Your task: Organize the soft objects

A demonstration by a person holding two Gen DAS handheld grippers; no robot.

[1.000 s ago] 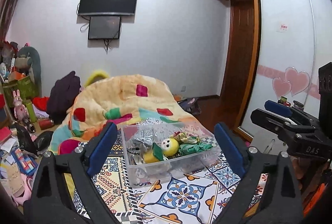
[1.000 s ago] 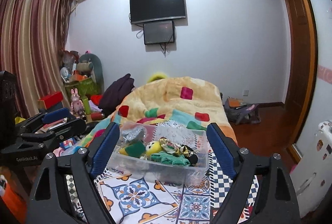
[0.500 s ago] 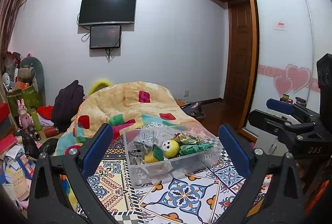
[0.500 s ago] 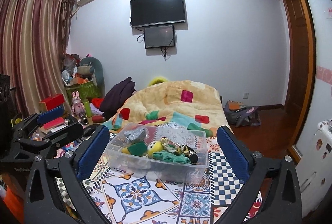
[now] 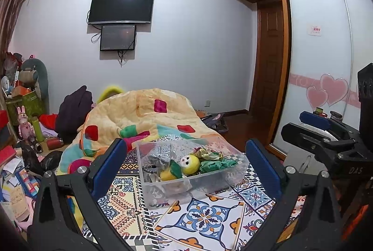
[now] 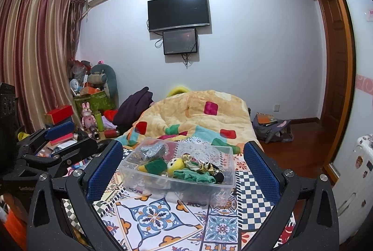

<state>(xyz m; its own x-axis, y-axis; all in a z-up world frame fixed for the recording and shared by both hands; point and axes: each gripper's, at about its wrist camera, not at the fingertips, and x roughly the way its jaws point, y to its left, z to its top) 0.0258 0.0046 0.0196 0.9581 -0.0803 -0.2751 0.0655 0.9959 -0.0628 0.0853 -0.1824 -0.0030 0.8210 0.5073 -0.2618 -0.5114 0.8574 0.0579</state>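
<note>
A clear plastic bin (image 5: 163,190) (image 6: 223,188) sits on a patterned bedspread (image 5: 205,220) (image 6: 163,216). It holds several soft things: a yellow plush doll (image 5: 190,162) (image 6: 175,163), green cloth (image 5: 213,164) (image 6: 194,175), a grey sparkly bag (image 5: 160,153) (image 6: 153,149). My left gripper (image 5: 186,169) is open and empty, raised in front of the bin. My right gripper (image 6: 184,167) is open and empty, also held back from the bin. Each gripper shows at the other view's edge.
A rumpled orange quilt (image 5: 144,116) (image 6: 200,111) lies behind the bin. Clutter and toys (image 6: 91,97) crowd the floor at the left. A wardrobe with sliding doors (image 5: 321,53) stands at the right, a TV (image 5: 121,6) hangs on the far wall.
Both grippers have drawn back and lifted; the bin looks a little farther and lower between the fingers. The jaws stay open. Nothing in the bin has moved.
</note>
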